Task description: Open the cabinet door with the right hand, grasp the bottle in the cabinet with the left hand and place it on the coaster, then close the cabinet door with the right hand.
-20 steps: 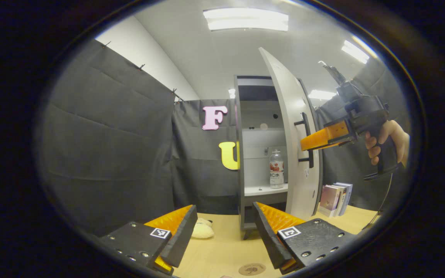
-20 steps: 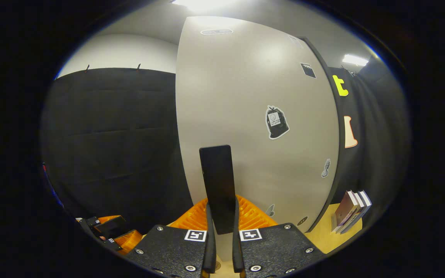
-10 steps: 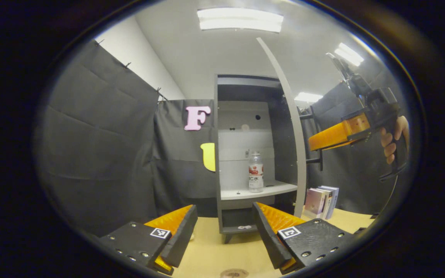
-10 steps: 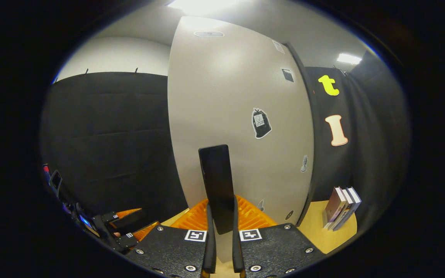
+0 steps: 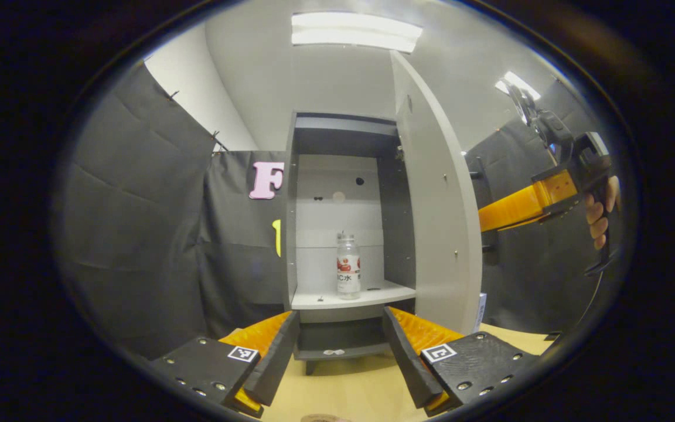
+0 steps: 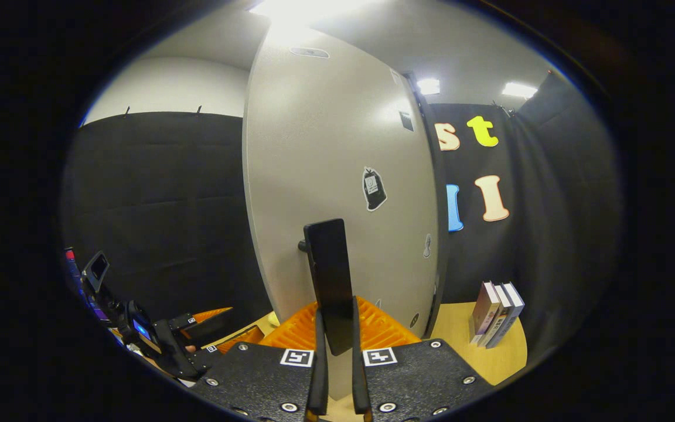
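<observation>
Bright ceiling panels (image 5: 356, 35) lit the booth evenly from above, blown out to glare at the top of the right gripper view. The cabinet door (image 6: 337, 152) carried a soft sheen. Fisheye distortion bowed straight edges toward the rims; focus stayed sharp.

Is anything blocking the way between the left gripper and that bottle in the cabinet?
Nothing visible does. The door is swung aside to the right, and the bottle stands alone on its shelf, straight ahead of the open left gripper.
</observation>
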### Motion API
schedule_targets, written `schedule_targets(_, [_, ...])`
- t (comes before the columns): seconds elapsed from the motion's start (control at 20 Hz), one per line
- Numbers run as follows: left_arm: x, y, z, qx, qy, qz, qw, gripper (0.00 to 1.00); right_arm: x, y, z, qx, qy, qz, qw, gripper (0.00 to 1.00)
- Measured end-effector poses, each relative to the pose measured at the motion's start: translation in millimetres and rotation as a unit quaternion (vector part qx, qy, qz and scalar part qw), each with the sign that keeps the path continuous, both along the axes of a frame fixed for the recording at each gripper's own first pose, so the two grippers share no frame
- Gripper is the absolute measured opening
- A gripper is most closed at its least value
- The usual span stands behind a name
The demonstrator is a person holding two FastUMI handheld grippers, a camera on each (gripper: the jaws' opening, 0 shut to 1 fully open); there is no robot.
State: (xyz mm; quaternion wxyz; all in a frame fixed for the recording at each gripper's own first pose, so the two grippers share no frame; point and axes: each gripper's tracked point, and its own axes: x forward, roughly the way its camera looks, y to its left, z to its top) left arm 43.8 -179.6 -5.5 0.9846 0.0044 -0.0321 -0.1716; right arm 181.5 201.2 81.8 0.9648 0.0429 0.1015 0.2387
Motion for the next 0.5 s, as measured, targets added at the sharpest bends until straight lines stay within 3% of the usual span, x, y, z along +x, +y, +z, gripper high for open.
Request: schedule_targets(0.5, [7, -43, -1, -0.01, 0.004, -0.023, 1.0, 0.89, 4, -32, -2, 0.0, -0.001, -0.056, 0.998, 0.14])
